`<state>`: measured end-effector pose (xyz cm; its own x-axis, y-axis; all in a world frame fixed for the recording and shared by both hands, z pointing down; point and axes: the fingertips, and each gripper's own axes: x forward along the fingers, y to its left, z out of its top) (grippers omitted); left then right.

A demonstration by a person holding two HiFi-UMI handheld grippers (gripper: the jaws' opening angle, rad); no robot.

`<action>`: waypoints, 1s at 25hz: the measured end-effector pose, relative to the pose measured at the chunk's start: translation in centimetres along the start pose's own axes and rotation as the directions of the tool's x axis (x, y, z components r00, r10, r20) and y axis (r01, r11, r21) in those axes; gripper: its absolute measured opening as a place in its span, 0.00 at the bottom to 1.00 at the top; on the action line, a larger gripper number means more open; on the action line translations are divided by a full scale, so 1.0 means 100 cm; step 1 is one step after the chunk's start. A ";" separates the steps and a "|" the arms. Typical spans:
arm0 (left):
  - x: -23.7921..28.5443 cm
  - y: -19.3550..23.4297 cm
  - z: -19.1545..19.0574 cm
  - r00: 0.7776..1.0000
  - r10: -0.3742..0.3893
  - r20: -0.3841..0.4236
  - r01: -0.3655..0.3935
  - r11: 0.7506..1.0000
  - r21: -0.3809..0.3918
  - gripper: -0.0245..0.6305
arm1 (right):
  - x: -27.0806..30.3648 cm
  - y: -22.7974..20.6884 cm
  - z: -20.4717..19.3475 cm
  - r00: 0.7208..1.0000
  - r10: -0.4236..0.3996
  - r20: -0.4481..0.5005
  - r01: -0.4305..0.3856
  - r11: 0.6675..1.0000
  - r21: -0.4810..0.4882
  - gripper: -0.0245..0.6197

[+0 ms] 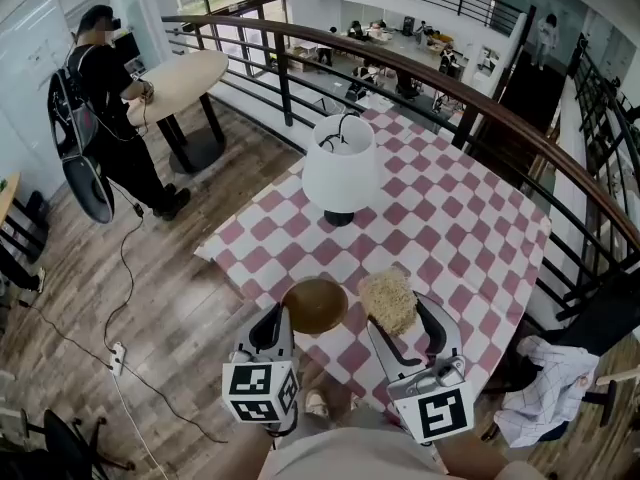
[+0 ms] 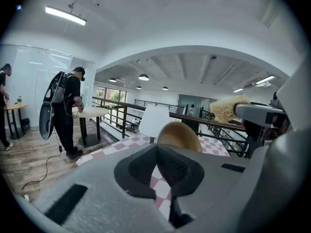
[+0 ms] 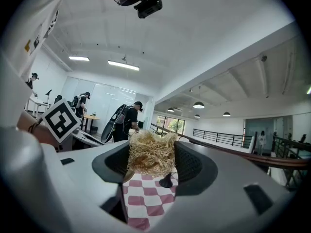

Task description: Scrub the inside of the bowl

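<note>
My left gripper (image 1: 284, 321) is shut on the near rim of a brown wooden bowl (image 1: 315, 305), held over the near edge of the checkered table (image 1: 450, 228). In the left gripper view the bowl (image 2: 179, 136) stands tilted just beyond the jaws of the left gripper (image 2: 163, 154). Right beside the bowl, my right gripper (image 1: 399, 315) is shut on a straw-coloured fibre scrubber (image 1: 388, 299). The scrubber (image 3: 149, 154) fills the gap between the jaws of the right gripper (image 3: 151, 165). I cannot tell if scrubber and bowl touch.
A white table lamp (image 1: 340, 165) stands mid-table on a dark foot. A curved railing (image 1: 470, 98) runs behind the table. A person (image 1: 110, 108) with a backpack stands at a round table (image 1: 185, 78) far left. Cloth lies on a chair (image 1: 550, 388) at right.
</note>
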<state>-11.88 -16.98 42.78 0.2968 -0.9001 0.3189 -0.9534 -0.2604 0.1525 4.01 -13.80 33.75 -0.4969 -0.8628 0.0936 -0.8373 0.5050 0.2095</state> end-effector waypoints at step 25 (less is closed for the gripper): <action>0.116 -0.010 -0.202 0.887 -0.179 -0.425 0.100 0.974 -0.202 0.07 | 0.033 0.007 -0.114 0.968 0.046 -0.245 -0.020 0.994 0.106 0.42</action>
<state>-6.33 -20.14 65.21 0.4574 -0.6033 0.6533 -0.8881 -0.2730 0.3698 4.32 -16.57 45.27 -0.4637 -0.8188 0.3386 -0.8466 0.5221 0.1032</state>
